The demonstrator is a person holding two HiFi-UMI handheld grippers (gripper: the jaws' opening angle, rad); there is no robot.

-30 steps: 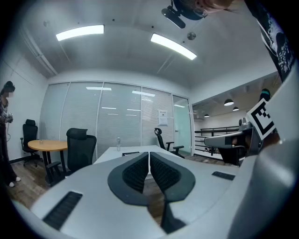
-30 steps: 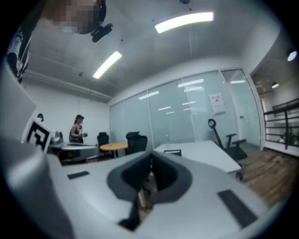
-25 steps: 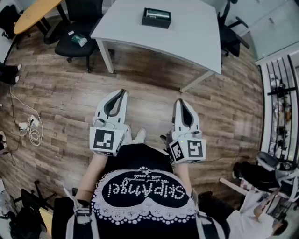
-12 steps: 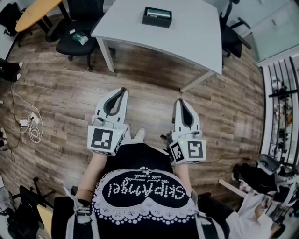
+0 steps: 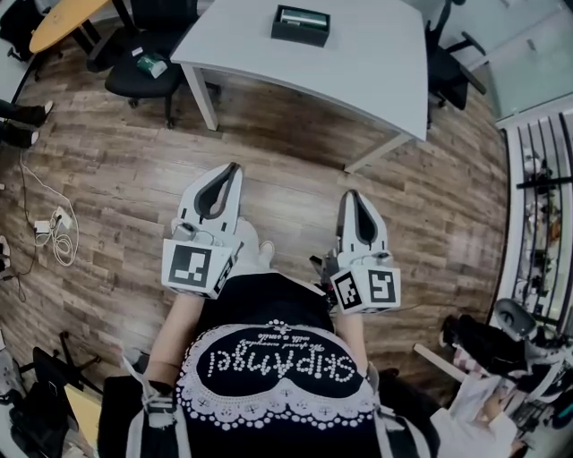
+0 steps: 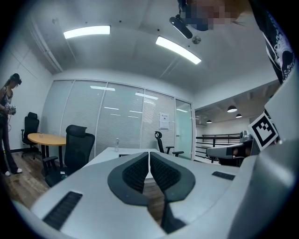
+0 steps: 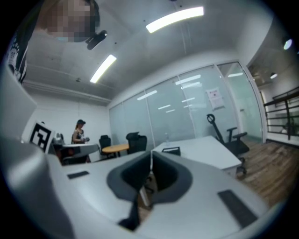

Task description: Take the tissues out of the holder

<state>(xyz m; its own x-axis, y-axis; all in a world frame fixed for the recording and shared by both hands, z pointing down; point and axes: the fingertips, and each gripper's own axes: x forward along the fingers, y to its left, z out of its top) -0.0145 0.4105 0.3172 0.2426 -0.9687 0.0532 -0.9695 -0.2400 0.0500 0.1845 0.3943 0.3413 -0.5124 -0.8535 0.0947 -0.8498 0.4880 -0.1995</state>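
Well short of the worktop (image 5: 376, 72), where the holder (image 5: 301, 24) sits with its tissues (image 5: 303, 16) not yet taken, I stand on wood floor (image 5: 116, 179). Arriving with claws like this would likely shove the light holder along rather than pinch a tissue. My left claw (image 5: 235, 167) and right claw (image 5: 351, 193) are both pressed together, empty, touching nothing.

The holder (image 5: 301, 24) near the table's (image 5: 358, 72) far edge was too small for its contents to be told. That far edge ran out of view at the top. The right gripper view was blurred.
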